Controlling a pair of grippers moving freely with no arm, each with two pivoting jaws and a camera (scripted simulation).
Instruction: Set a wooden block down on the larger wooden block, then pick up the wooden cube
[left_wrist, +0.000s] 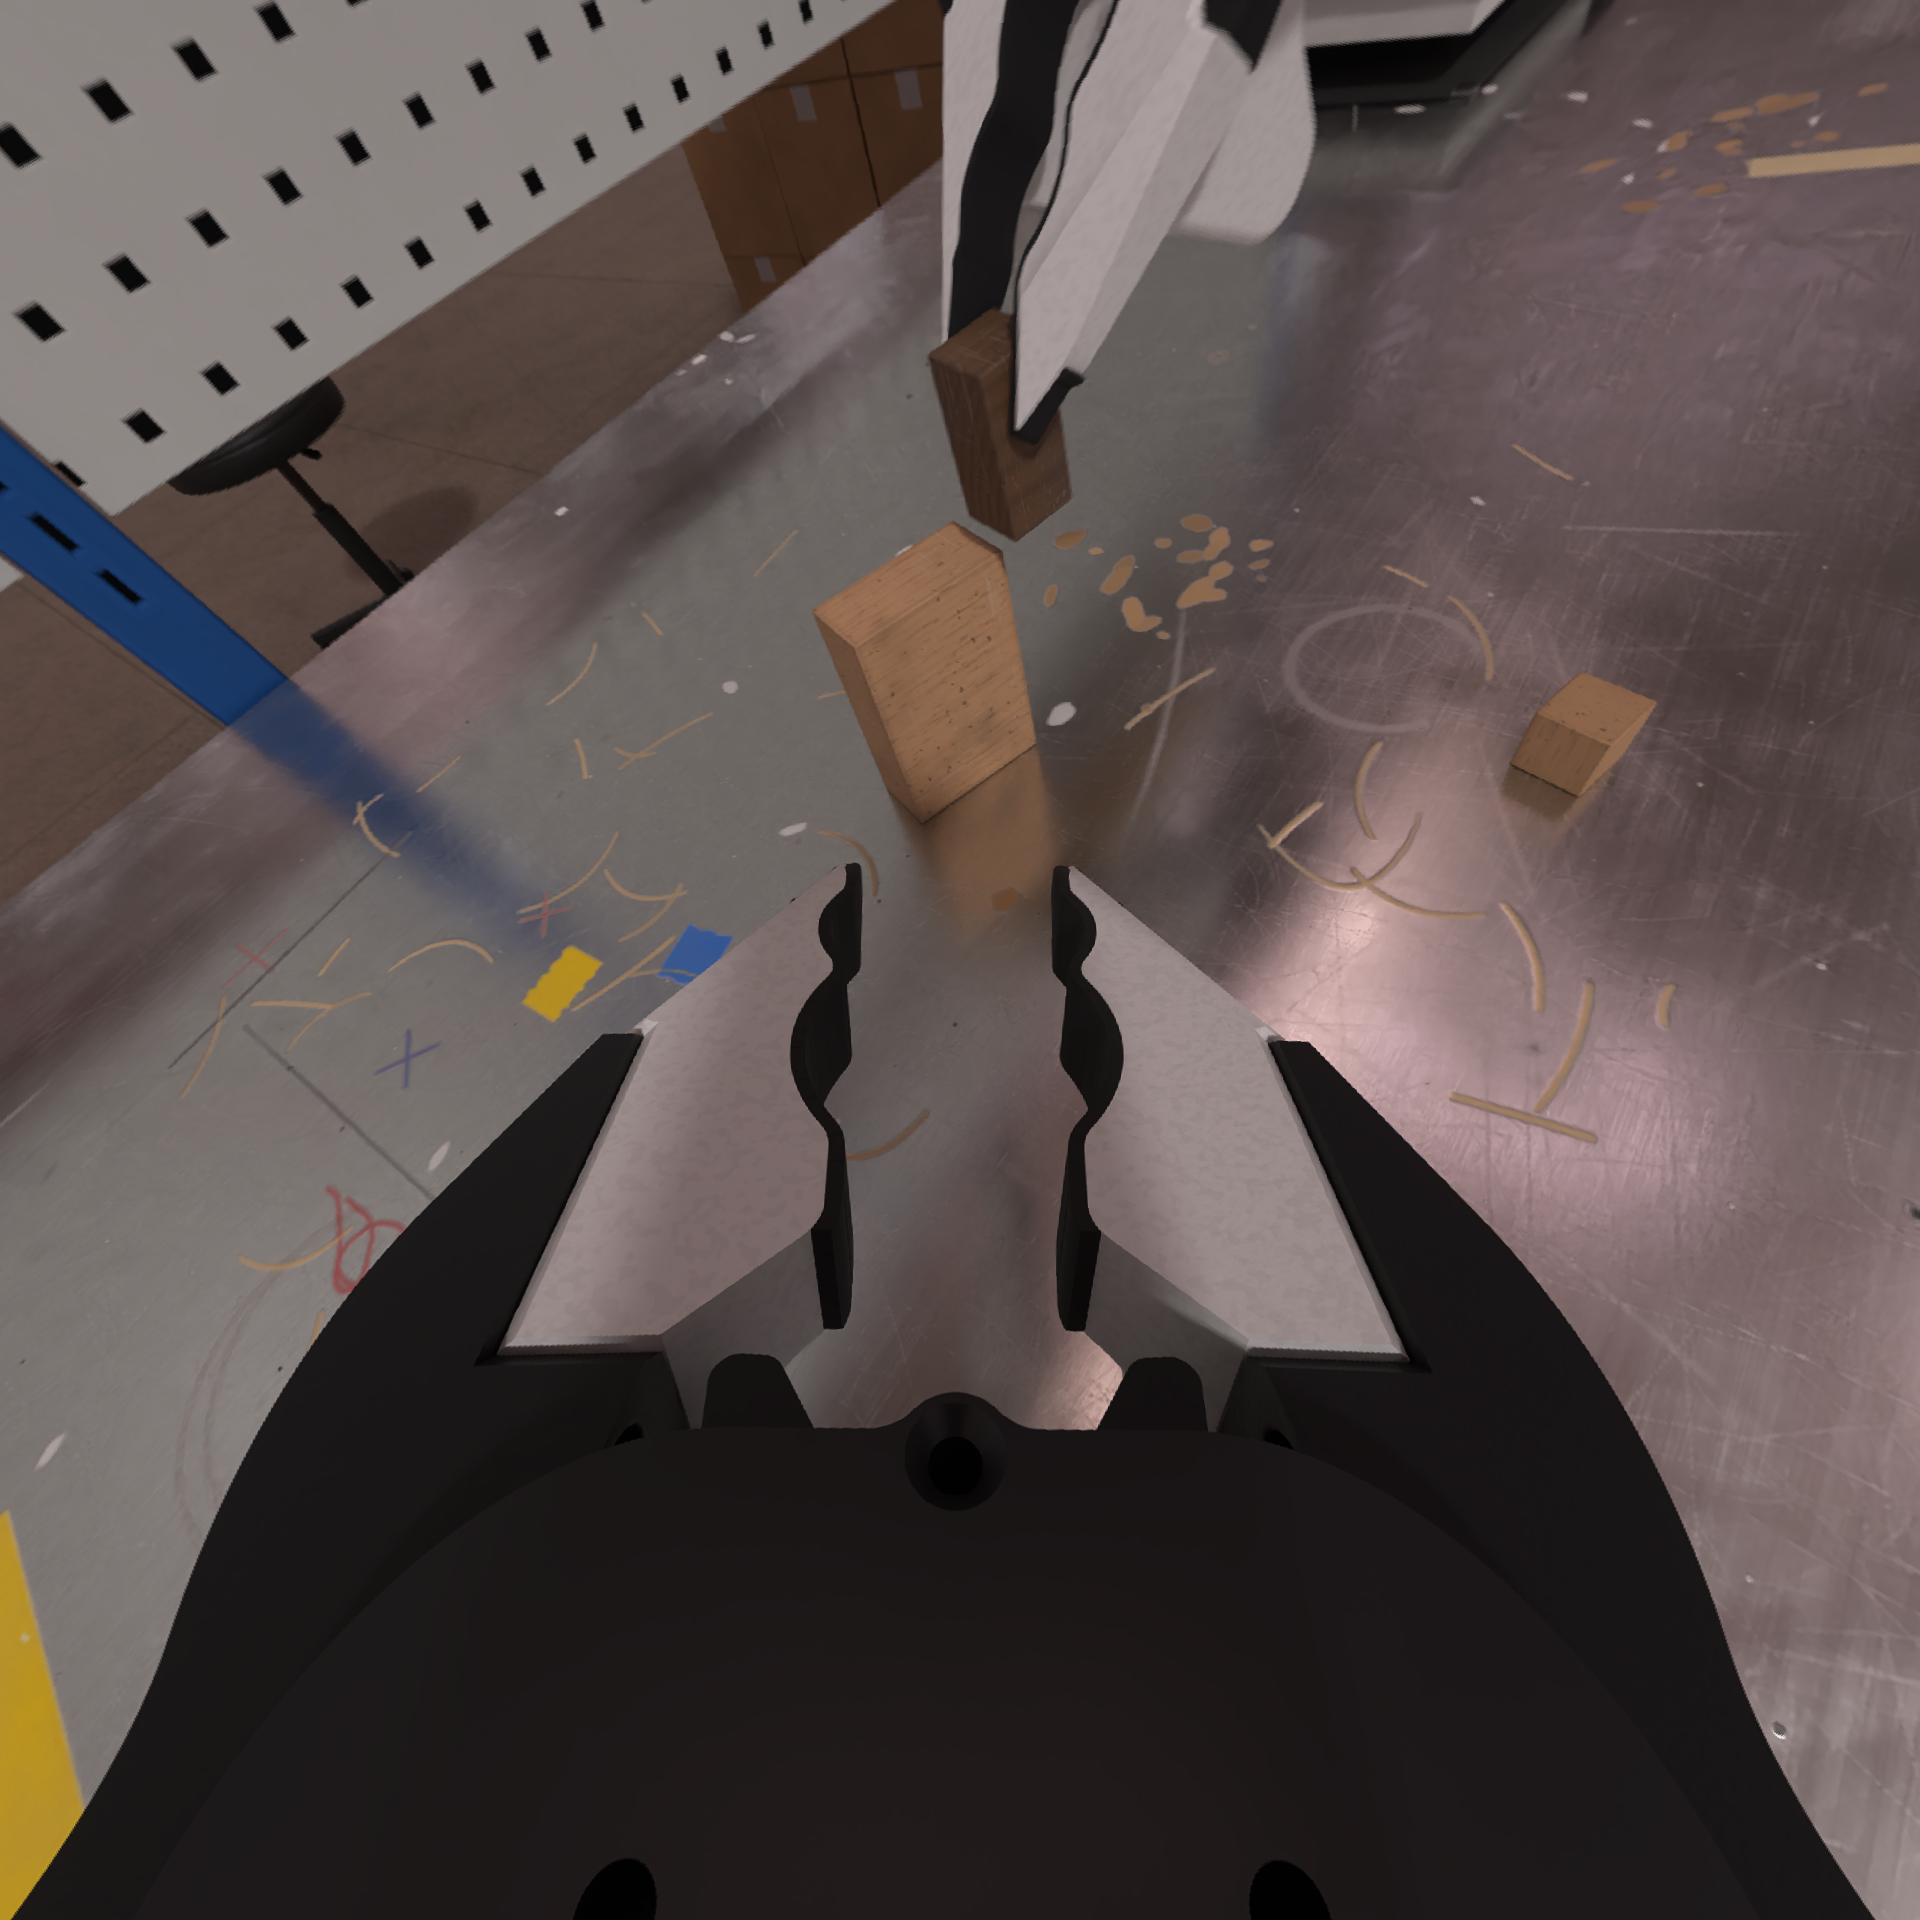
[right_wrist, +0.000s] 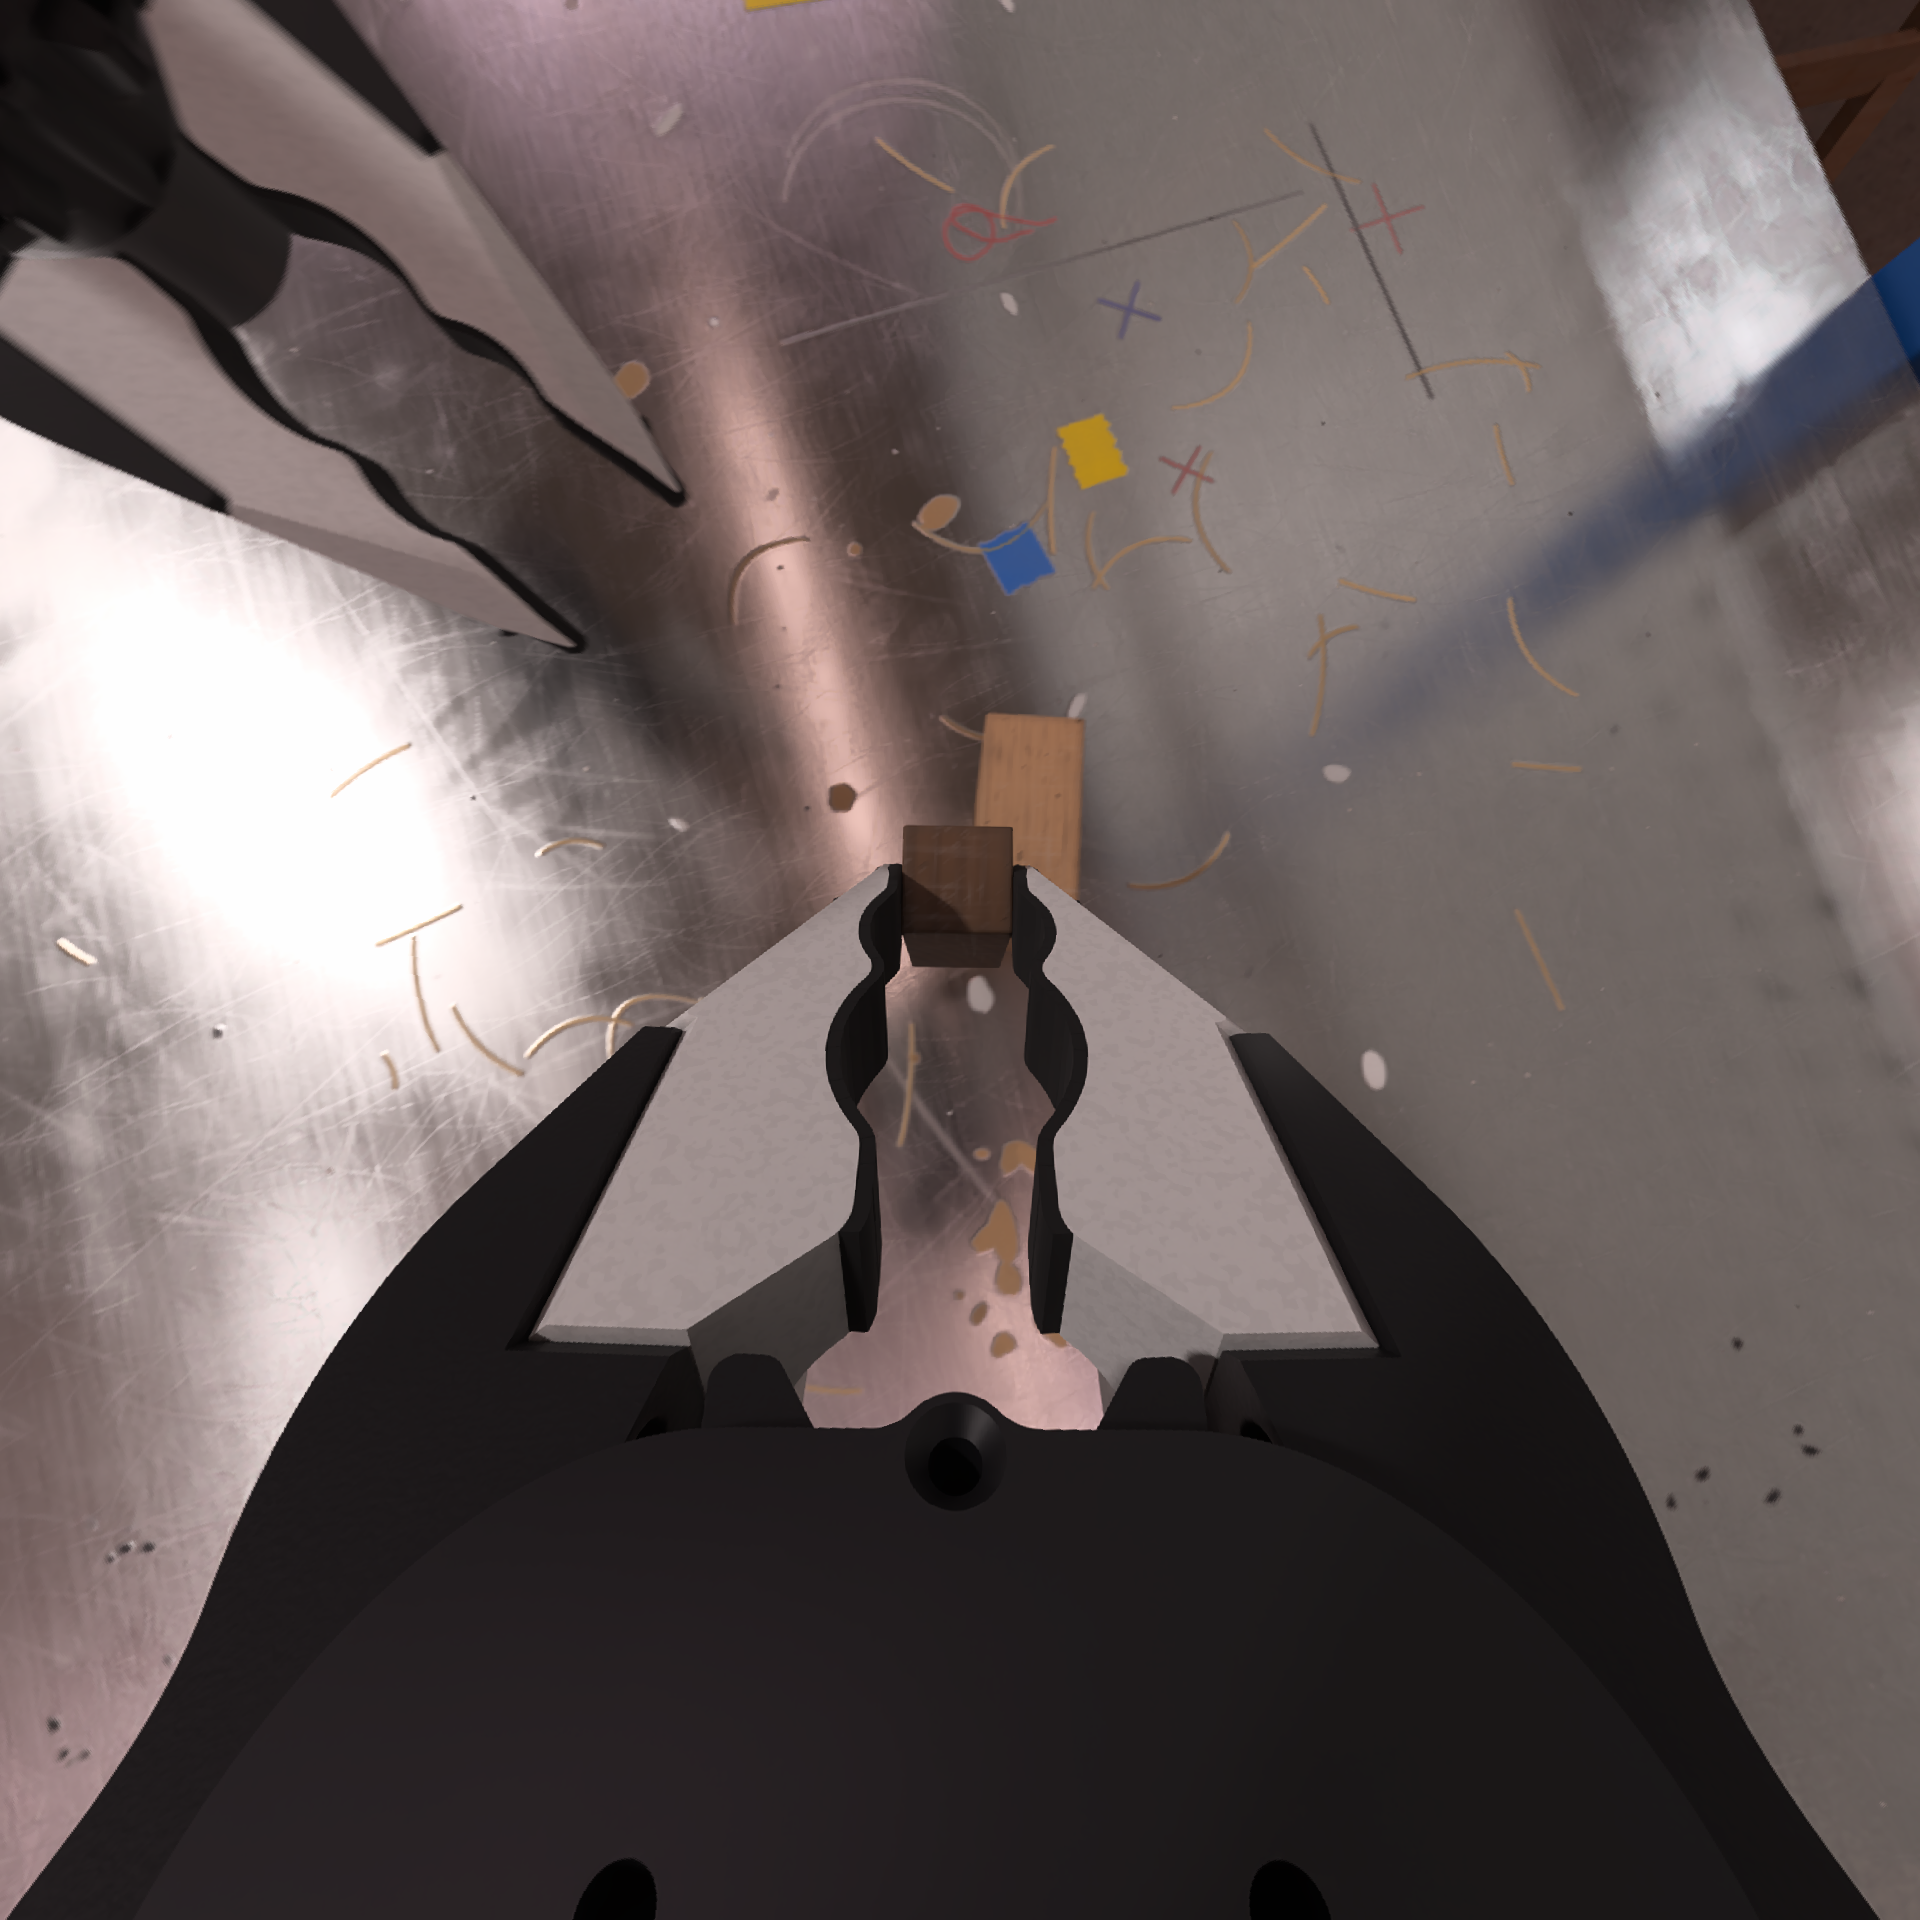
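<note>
A larger light wooden block (left_wrist: 930, 665) lies on the metal table ahead of my left gripper (left_wrist: 956, 883), which is open and empty. My right gripper (right_wrist: 956, 883) is shut on a small dark wooden block (right_wrist: 956, 894). In the left wrist view that dark block (left_wrist: 997, 436) hangs in the right gripper's fingers (left_wrist: 1049, 322), just above and behind the light block. In the right wrist view the light block (right_wrist: 1029, 795) lies below, just past the held block and slightly right. A small wooden cube (left_wrist: 1581, 730) sits on the table to the right.
The scratched metal table (left_wrist: 1558, 1039) carries wood shavings, a yellow tape piece (left_wrist: 561, 980) and a blue one (left_wrist: 694, 953). A white pegboard (left_wrist: 312, 187), a black stool (left_wrist: 270, 447) and cardboard boxes (left_wrist: 810, 177) stand beyond the left edge. The left gripper shows upper left in the right wrist view (right_wrist: 623, 566).
</note>
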